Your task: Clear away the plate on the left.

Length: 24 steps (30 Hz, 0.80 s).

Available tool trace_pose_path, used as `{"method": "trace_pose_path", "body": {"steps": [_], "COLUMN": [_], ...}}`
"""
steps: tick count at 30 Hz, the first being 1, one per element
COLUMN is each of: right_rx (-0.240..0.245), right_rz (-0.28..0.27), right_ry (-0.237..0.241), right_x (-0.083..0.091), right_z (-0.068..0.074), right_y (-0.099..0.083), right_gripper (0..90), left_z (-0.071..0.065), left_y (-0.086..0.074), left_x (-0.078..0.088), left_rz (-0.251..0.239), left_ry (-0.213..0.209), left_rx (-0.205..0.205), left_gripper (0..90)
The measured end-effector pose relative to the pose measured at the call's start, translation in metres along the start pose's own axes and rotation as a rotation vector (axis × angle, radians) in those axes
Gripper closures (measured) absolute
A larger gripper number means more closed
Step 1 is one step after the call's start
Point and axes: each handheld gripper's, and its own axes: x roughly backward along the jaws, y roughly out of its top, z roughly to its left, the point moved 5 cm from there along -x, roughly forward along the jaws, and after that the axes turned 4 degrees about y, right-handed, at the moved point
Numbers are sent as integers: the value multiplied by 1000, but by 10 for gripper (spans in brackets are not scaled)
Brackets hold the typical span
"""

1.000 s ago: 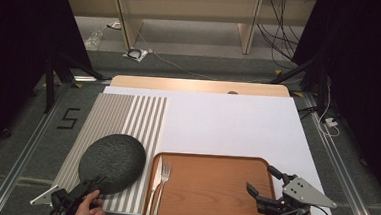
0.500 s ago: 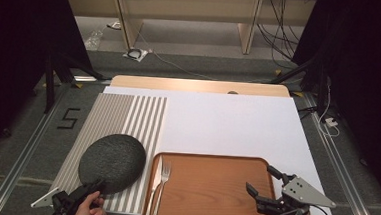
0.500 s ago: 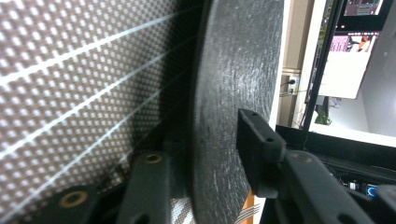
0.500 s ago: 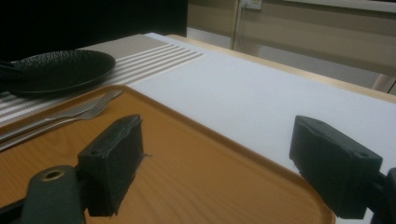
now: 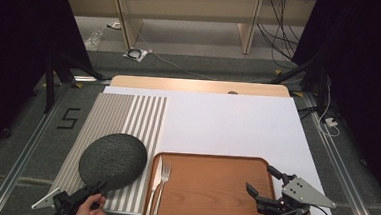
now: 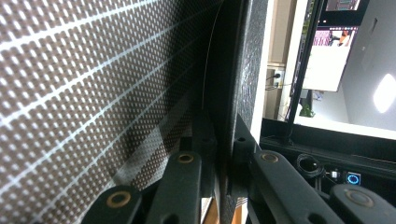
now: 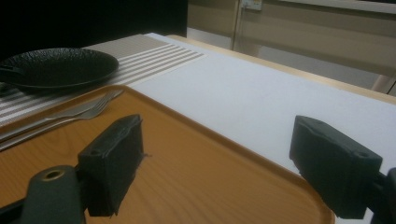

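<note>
Gripping the plate by its near rim at about 7 o'clock, the left gripper has just been closing its jaws, now pinching the rim edge between them. The plate lies on the striped mat, left of the tray. To lift well, keep it level and clear the fork. The right gripper hovers over the tray's right edge, jaws spread, holding nothing. The white tabletop stretches beyond; cables cross the floor.
</note>
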Motion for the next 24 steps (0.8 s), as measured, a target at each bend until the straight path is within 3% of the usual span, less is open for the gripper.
{"method": "trace_pose_path", "body": {"steps": [9,15,24], "right_rx": [1,0,4], "right_rz": [1,2,10], "right_ry": [2,2,3], "right_x": [0,0,-1], "right_z": [0,1,0], "right_y": [0,0,-1], "right_gripper": [184,184,183], "left_z": [-3,-10,-17], "left_y": [-1,-4,-15], "left_x": [0,0,-2], "left_rz": [18,48,118], "left_ry": [-8,-59,-91], "left_rx": [-21,-40,-78], "left_gripper": [844,845,839]}}
